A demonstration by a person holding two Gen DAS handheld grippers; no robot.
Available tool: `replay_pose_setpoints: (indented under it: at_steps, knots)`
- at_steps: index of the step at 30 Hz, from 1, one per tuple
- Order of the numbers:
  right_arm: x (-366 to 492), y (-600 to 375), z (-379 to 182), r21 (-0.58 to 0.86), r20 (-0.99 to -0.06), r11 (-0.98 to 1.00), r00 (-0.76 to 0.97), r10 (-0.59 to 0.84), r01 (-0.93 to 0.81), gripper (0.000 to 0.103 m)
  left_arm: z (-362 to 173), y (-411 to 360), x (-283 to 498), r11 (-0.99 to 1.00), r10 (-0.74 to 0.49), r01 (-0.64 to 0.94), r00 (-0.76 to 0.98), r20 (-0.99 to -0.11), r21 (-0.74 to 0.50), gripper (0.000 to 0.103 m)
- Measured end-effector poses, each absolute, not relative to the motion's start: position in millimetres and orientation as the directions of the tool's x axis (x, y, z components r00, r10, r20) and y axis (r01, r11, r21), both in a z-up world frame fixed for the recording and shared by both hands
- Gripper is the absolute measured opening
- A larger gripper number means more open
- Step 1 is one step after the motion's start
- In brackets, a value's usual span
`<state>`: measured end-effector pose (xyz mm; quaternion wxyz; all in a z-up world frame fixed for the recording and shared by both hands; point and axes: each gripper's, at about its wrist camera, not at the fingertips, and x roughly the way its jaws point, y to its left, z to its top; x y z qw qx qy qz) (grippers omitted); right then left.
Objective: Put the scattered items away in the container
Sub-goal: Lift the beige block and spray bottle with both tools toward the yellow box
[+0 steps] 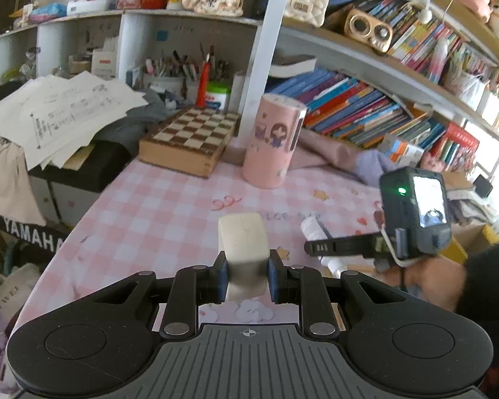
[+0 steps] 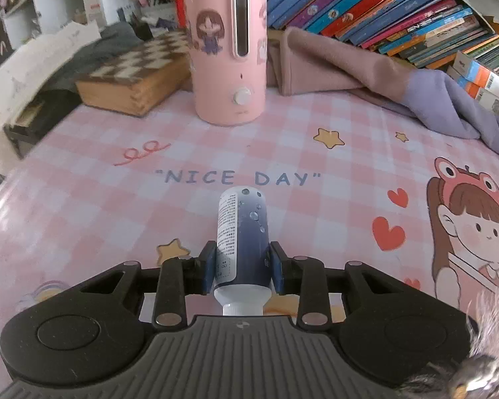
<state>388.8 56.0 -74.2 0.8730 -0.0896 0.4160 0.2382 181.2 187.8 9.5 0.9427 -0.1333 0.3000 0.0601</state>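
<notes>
Both grippers are clamped: left (image 1: 247, 274) on white block (image 1: 243, 242), right (image 2: 243, 271) on tube (image 2: 241, 242).

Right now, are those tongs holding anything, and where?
Left tongs clamp a white block by its near end. Right tongs clamp a blue tube near its cap end.

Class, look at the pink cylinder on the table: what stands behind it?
Behind the pink cylinder stand a white post and leaning books; the post's foot is hidden.

"NICE DAY" printed on the desk cloth (image 2: 239, 178), "YAMAHA" in white on a dark case (image 1: 33, 234), "DAS" on the right tool's finger (image 1: 322, 248)
</notes>
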Motion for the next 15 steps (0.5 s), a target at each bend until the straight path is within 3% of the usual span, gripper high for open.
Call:
replay_pose_setpoints:
  at_steps: [8, 15]
  knots:
    - [337.6, 9.3, -7.5, 0.152, -0.688, 0.858, 0.571, 0.448, -0.490, 0.030, 28.1, 184.7, 169.7, 0.957, 0.005, -0.152, 0.859, -0.512, -0.246, 0.022]
    - [291.5, -29.6, 19.0, 0.190, -0.648, 0.878, 0.615, 0.448, -0.440, 0.030, 34.7, 171.2, 156.6, 0.967, -0.051, -0.076, 0.877, -0.478, -0.242, 0.022]
